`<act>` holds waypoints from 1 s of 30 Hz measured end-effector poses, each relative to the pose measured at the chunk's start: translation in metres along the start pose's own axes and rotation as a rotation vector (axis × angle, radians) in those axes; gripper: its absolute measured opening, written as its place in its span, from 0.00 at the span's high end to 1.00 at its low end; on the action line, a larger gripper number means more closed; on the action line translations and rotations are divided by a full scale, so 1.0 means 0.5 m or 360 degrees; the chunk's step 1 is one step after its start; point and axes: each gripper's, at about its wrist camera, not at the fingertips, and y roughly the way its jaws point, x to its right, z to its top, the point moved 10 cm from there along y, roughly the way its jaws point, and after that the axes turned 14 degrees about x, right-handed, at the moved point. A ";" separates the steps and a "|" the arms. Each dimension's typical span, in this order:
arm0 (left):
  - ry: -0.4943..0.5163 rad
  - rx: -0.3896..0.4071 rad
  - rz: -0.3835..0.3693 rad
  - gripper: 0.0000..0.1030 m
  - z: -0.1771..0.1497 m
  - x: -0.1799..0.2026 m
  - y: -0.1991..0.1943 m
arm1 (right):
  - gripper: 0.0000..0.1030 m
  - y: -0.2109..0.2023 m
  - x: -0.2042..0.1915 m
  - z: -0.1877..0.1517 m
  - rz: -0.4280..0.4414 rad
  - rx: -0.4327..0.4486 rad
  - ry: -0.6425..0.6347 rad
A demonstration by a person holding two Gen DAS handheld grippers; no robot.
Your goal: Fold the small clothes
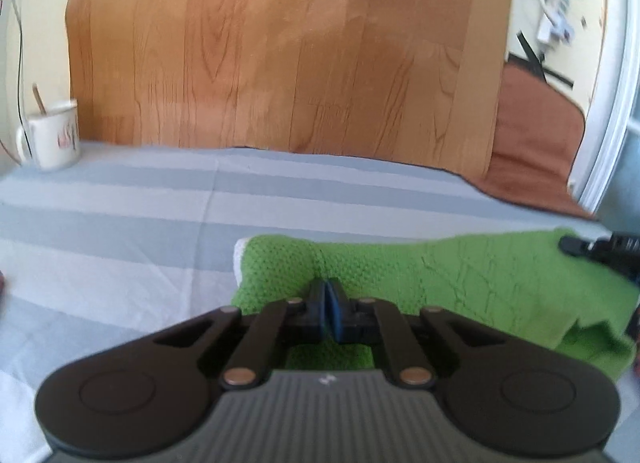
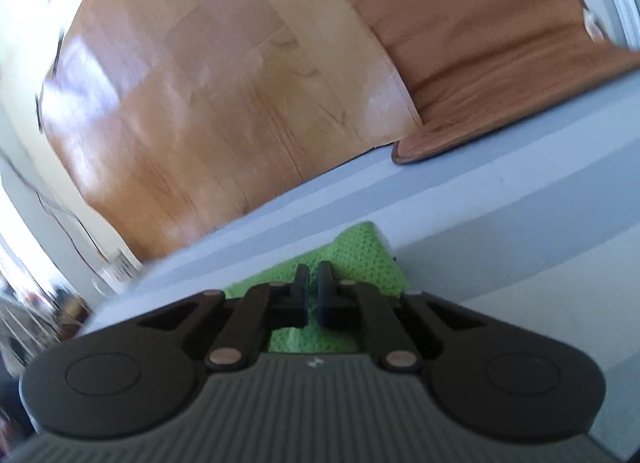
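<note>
Counting first: I see one green cloth (image 1: pixel 460 275), one mug (image 1: pixel 54 139) with a stick standing in it, one wooden board (image 1: pixel 280 51) propped upright, one brown cushion (image 2: pixel 480 51), and my two tongs on a grey-striped sheet (image 1: pixel 120 215).

The cloth is a knitted piece lying flat on the sheet. In the left view its long axis runs across, from just ahead of the left tongs (image 1: pixel 329 295) out to the right, where the tip of the right tongs shows at the cloth's far right end. A white edge peeks out at its left end, ahead and left of my fingertips. The near right corner hangs ragged and folded under itself.

The left tongs are pinched tight, blue pads pressed together with the knit gathered between them near the cloth's left end. They tilt down toward the sheet.

The right tongs (image 2: pixel 313 283) point more shallowly, and the view is rolled so the sheet slopes up to the right. Their fingers stand narrow with a slim gap showing, green knit lying under and between them; I cannot tell from this view whether the pads bite the cloth.

The mug sits far left of the left tongs; the board stands beyond both; the cushion lies beyond and right of the right tongs.
</note>
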 end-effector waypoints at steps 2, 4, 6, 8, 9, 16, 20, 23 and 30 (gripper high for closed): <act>-0.0021 -0.0031 0.0020 0.96 0.008 0.007 -0.007 | 0.95 -0.002 0.000 0.002 0.0010 0.0006 0.0012; -0.0108 -0.0023 -0.0072 0.84 0.025 0.029 -0.020 | 0.94 -0.003 -0.003 0.003 0.0019 0.0013 0.0006; -0.0153 0.0021 -0.0178 0.79 0.041 0.062 -0.033 | 0.93 -0.006 -0.007 0.001 0.0023 0.0018 -0.0007; -0.0130 0.0038 -0.0268 0.78 0.045 0.103 -0.034 | 0.92 -0.006 -0.012 0.000 0.0023 0.0024 -0.0035; -0.0111 0.0025 -0.0316 0.78 0.041 0.124 -0.030 | 0.92 -0.006 -0.014 0.000 0.0022 0.0025 -0.0044; 0.0160 -0.0063 -0.0374 0.78 -0.047 0.213 -0.001 | 0.91 -0.005 -0.012 0.002 0.0036 0.0030 -0.0026; 0.0131 -0.0057 -0.0384 0.78 -0.055 0.207 -0.009 | 0.91 -0.006 -0.012 0.002 0.0044 0.0032 -0.0015; 0.0053 -0.0082 -0.0406 0.77 -0.051 0.196 -0.012 | 0.91 -0.006 -0.011 0.001 0.0048 0.0034 -0.0013; -0.0241 0.0007 -0.0363 0.71 0.010 0.100 -0.039 | 0.47 -0.087 -0.010 0.023 0.0083 0.0144 0.0187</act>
